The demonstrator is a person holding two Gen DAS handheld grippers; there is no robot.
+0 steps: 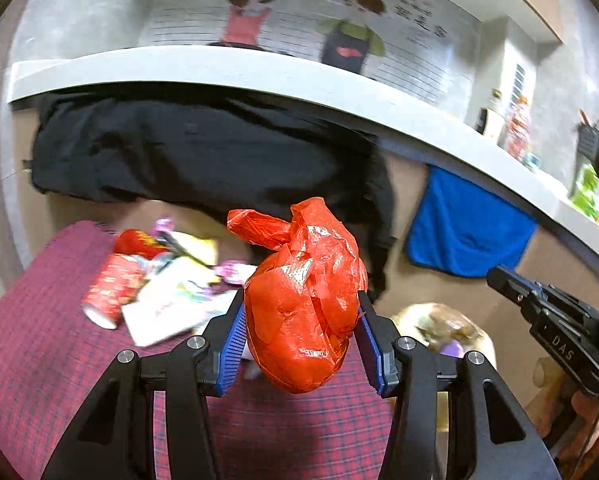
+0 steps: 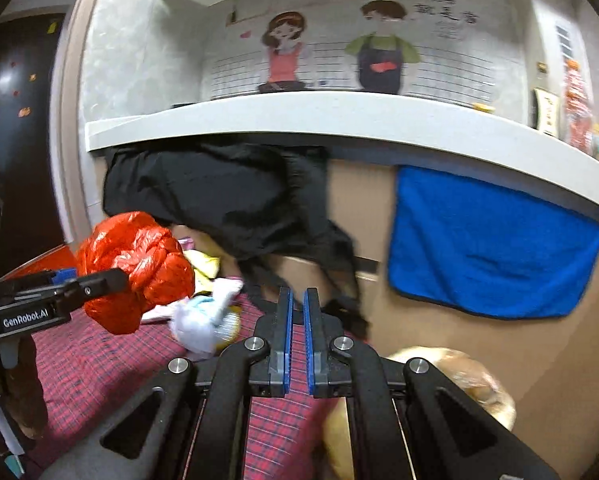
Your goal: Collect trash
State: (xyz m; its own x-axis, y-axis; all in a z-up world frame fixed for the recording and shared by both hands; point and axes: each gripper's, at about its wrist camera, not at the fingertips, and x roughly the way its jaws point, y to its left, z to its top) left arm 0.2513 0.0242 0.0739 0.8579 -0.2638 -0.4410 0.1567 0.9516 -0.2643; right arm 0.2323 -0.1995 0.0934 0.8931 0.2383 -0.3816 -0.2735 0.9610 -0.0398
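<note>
My left gripper (image 1: 301,300) is shut on a crumpled red plastic bag (image 1: 303,296) and holds it above the red plaid cloth (image 1: 39,344); the bag also shows in the right wrist view (image 2: 135,268). My right gripper (image 2: 297,292) is nearly closed and empty; it also shows at the right of the left wrist view (image 1: 499,276). A pile of trash lies on the cloth: a red paper cup (image 1: 109,290), white and yellow wrappers (image 1: 171,304) and a crumpled white wrapper (image 2: 203,324).
A black garment (image 1: 203,152) hangs under the white counter edge (image 1: 259,68). A blue towel (image 2: 487,240) hangs to the right. A pale yellow bag-lined bin (image 2: 459,380) sits low right, beside the cloth's edge.
</note>
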